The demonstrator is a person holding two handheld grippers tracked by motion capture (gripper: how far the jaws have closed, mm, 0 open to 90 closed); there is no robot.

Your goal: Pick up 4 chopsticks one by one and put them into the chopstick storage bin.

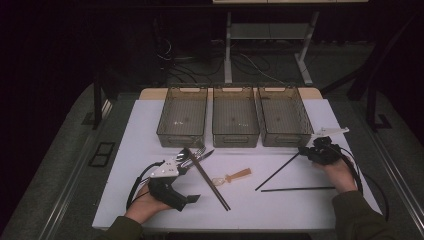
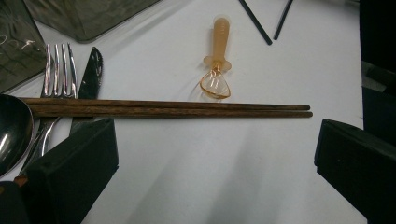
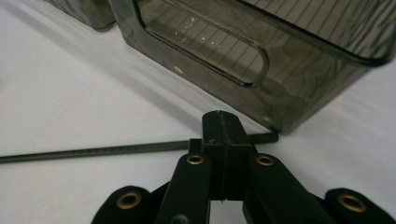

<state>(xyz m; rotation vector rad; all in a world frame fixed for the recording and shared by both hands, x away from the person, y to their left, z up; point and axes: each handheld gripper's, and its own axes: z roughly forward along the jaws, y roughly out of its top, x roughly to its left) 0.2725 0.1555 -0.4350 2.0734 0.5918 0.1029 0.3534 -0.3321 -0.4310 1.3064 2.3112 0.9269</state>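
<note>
I am clamping my right gripper (image 3: 223,140) onto the black chopstick (image 3: 93,151) at its far end, near the right bin (image 1: 285,116); my left gripper (image 2: 215,163) is resting released before the wooden chopsticks (image 2: 168,108)

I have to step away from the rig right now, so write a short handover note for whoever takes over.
Right gripper: jaws shut on one black chopstick near its end, beside the right bin.
Left gripper: jaws open, holding nothing, resting near the wooden chopsticks.
On the table: second black chopstick, fork, knife, spoon, small orange whisk.
Done: nothing lies in the three bins.
Left: probably sort every piece into the bins.
</note>
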